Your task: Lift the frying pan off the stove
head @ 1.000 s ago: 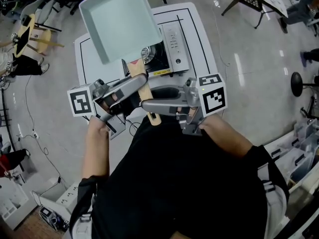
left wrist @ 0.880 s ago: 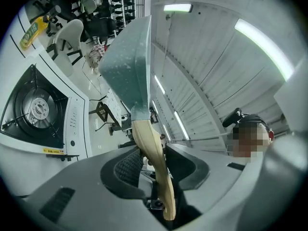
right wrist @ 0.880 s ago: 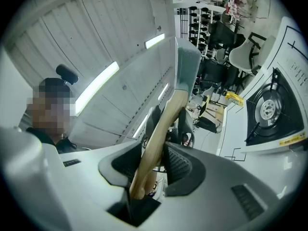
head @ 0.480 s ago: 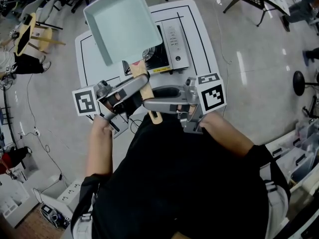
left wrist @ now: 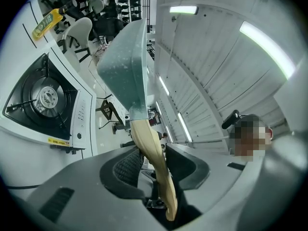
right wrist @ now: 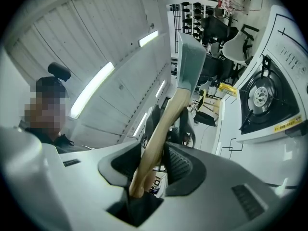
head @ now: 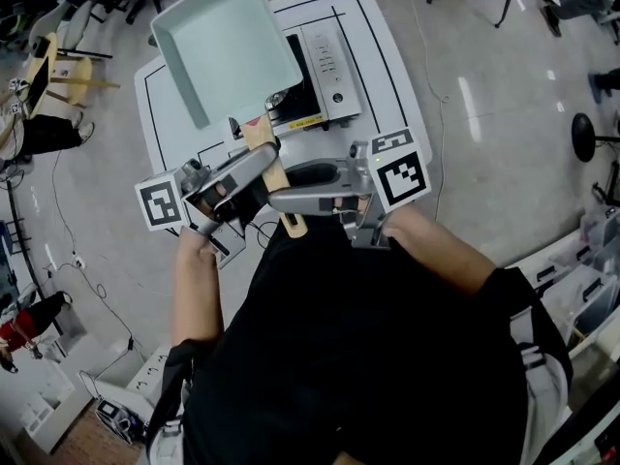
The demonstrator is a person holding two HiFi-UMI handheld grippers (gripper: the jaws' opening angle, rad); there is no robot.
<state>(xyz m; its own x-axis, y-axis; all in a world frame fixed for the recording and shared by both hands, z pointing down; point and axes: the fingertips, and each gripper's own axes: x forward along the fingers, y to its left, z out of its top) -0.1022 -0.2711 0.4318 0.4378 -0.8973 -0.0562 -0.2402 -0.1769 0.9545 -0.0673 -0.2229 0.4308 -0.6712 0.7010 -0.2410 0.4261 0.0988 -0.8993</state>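
Frying pan (head: 225, 45) handle (head: 258, 132) clamped by left tongs (head: 263, 159) and right tongs (head: 283, 200), both roughly level.

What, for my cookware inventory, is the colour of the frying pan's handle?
Pale tan, like light wood; the handle shows best in the right gripper view.

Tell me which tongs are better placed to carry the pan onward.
Left, probably: both tongs grip the wooden handle, but the left tongs hold it nearer the frying pan than the right tongs, so bear its weight better.
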